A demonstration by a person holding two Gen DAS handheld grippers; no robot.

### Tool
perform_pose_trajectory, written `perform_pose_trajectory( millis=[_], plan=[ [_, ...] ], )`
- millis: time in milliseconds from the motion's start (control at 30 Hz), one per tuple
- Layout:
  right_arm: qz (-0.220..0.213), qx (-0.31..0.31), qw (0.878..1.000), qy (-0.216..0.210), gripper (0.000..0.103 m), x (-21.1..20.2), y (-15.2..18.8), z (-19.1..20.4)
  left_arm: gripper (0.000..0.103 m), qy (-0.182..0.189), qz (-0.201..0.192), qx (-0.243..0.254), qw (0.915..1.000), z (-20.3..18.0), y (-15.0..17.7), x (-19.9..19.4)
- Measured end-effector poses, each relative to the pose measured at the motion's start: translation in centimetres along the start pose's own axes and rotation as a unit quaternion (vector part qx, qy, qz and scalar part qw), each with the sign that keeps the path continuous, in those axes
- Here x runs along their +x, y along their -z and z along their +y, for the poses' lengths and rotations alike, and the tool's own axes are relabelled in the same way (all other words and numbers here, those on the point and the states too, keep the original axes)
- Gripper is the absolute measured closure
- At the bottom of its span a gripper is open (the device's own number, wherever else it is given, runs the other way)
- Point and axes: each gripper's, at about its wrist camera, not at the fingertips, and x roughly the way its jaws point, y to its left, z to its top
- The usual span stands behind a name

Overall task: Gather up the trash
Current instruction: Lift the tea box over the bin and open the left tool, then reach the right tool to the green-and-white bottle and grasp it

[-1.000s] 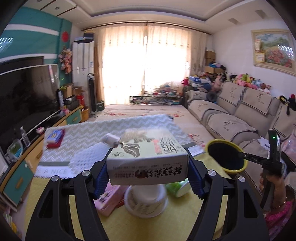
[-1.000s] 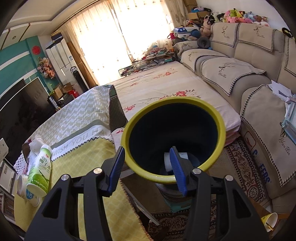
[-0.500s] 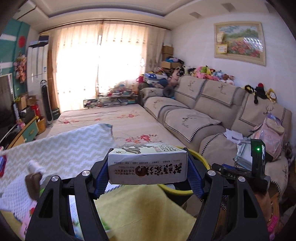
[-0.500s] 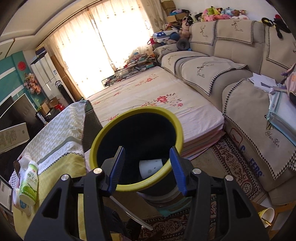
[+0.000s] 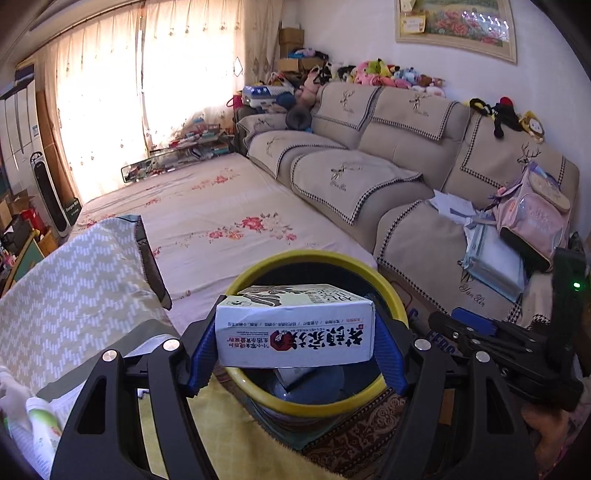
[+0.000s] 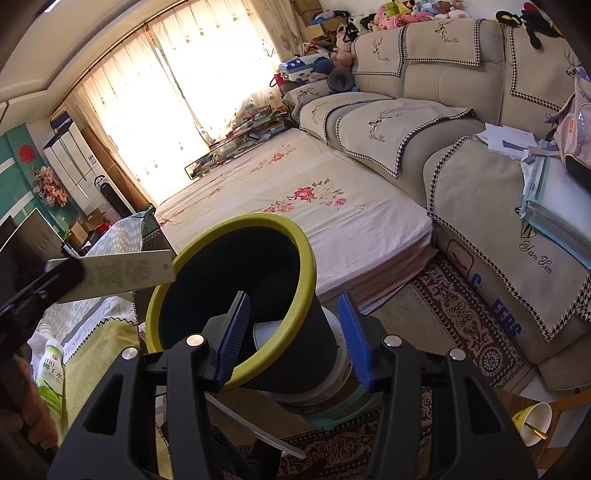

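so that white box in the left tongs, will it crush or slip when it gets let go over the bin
The box probably stays stiff: its edges look straight and undented between the left tongs. It seems light for its size, likely thin card. Held flat over the bin, it should drop in, though it could catch the yellow rim, being nearly as wide as the opening.

Sunlit curtained window (image 5: 147,92), beige sofa (image 5: 388,155) — framed painting (image 5: 458,26) above, floral mattress (image 5: 221,221), patterned rug (image 6: 472,325)

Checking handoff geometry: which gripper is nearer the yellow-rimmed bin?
Right. The right gripper straddles the bin wall, one finger inside. The left gripper holds the box just above the opening.
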Motion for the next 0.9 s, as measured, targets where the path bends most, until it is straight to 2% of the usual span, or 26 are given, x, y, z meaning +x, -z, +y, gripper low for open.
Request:
perform_pose_trajectory(
  millis=[67,100,133,233,367,567,733,900],
  plan=[
    [-0.001,0.002,1.0,-0.002,0.05,0.1,0.0,-0.1,0.027,0.004,0.011,-0.007,0.9999,0.2,-0.1,1.1],
    [0.0,0.002,1.0,-0.002,0.05,0.1,0.0,-0.1,0.019,0.001,0.007,-0.009,0.9999,0.2,-0.2,1.4],
    [0.0,0.002,1.0,-0.003,0.05,0.1,0.1,-0.1,0.015,-0.004,0.001,-0.011,0.9999,0.8,0.1,0.5],
    [0.001,0.0,1.0,-0.005,0.05,0.0,0.1,0.0,0.014,-0.009,-0.016,-0.023,0.9996,1.1,0.0,-0.8],
    [0.001,-0.004,1.0,-0.008,0.049,-0.1,0.2,0.6,0.005,-0.013,-0.05,-0.046,0.9976,2.4,0.4,-5.3],
    [0.013,-0.024,0.999,-0.024,0.048,0.2,0.9,2.5,0.005,-0.055,-0.091,-0.072,0.9917,4.9,2.7,-12.7],
    [0.029,-0.055,0.997,-0.046,0.047,0.6,2.0,5.5,0.005,-0.117,-0.122,-0.103,0.9803,8.5,5.5,-19.5],
    [0.044,-0.099,0.991,-0.079,0.047,0.4,3.6,9.8,0.005,-0.172,-0.125,-0.157,0.9644,13.5,9.1,-24.8]
  ],
)
